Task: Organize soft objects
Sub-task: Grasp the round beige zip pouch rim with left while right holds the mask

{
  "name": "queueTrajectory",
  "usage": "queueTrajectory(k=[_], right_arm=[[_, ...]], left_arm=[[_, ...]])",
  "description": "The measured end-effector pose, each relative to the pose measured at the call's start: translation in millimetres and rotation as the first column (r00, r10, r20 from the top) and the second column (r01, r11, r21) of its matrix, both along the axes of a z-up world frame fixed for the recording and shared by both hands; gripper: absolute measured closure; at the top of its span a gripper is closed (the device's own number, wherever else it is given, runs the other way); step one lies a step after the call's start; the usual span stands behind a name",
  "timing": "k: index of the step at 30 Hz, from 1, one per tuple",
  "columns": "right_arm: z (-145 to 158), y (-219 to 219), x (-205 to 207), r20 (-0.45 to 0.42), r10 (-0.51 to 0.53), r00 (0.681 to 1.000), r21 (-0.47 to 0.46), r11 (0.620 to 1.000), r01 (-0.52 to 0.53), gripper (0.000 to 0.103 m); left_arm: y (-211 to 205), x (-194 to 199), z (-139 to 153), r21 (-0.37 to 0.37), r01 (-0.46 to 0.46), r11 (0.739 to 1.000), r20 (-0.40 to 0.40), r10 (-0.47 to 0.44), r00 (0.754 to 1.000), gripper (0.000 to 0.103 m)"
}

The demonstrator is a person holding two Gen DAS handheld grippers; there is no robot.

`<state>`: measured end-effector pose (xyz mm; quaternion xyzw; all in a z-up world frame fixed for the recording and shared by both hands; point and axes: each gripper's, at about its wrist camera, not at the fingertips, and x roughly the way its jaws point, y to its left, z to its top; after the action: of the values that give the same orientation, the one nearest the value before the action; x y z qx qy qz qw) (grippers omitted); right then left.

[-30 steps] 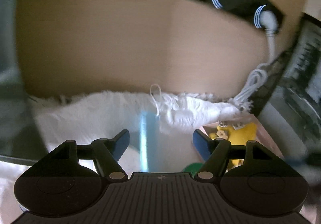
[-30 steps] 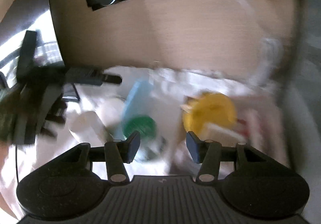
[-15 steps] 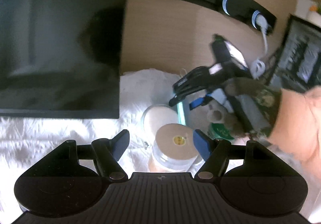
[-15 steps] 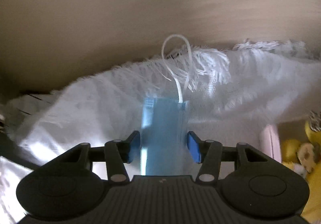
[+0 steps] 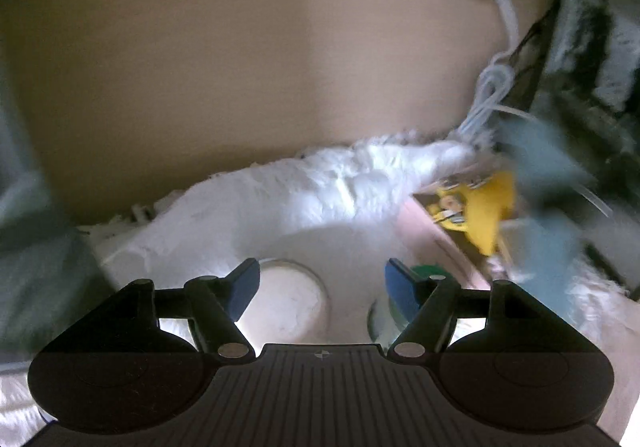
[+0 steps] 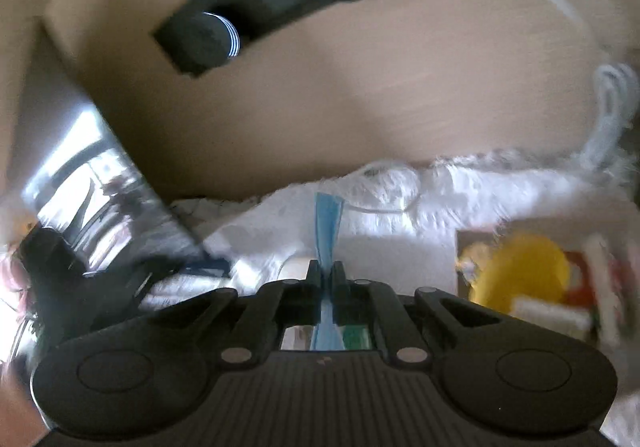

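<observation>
Between the right gripper's closed jaws sat the blue face mask, pinched edge-on and held just above the white fluffy cloth covering the surface. One white ear loop trailed off to the right, lying on the cloth. Left gripper was released, jaws wide apart, nothing in them, hovering over a round white lid; a green lid sat just beside its right finger. Left view also showed the mask as a blue blur at far right, near the yellow item in the box there.

Judgement: step in hand looked like carrying the mask to wherever soft things go. Grip was only on a thin edge, so I'd keep the clamp firm and move slow, since limp fabric slips. Watch the dangling loop; it could snag the cloth fringe or the white cable at the wall. Both views were motion-blurred, so the destination couldn't be told.
</observation>
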<state>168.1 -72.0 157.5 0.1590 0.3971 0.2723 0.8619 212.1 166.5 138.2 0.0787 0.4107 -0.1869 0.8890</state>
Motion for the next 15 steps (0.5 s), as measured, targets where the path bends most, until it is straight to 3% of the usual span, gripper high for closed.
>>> queueTrajectory(k=[4, 6, 8, 11, 15], right_arm=[[-41.0, 0.1, -55.6, 0.047, 0.022, 0.999, -0.182, 0.983, -0.013, 0.099], [-60.1, -5.5, -74.3, 0.009, 0.031, 0.999, -0.191, 0.981, -0.028, 0.099], [-81.2, -10.5, -86.5, -0.033, 0.012, 0.999, -0.186, 0.982, -0.018, 0.099], [-98.6, -16.4, -104.6, -0.001, -0.028, 1.0, -0.246, 0.969, 0.027, 0.098], [-110.8, -29.2, -114.2, -0.004, -0.074, 0.997, -0.252, 0.965, 0.071, 0.098]], left_arm=[[-22.6, 40.9, -14.5, 0.107, 0.038, 0.993, -0.066, -0.031, 0.997, 0.028], [-35.6, 53.7, -26.5, 0.197, 0.09, 0.976, -0.096, -0.073, 0.993, 0.028], [-40.1, 67.1, -37.7, 0.237, 0.111, 0.965, -0.155, -0.075, 0.985, 0.029], [-37.4, 85.1, -50.6, 0.294, 0.081, 0.952, -0.188, -0.026, 0.982, 0.035], [-21.6, 101.5, -65.6, 0.297, 0.025, 0.955, -0.24, 0.049, 0.97, 0.036]])
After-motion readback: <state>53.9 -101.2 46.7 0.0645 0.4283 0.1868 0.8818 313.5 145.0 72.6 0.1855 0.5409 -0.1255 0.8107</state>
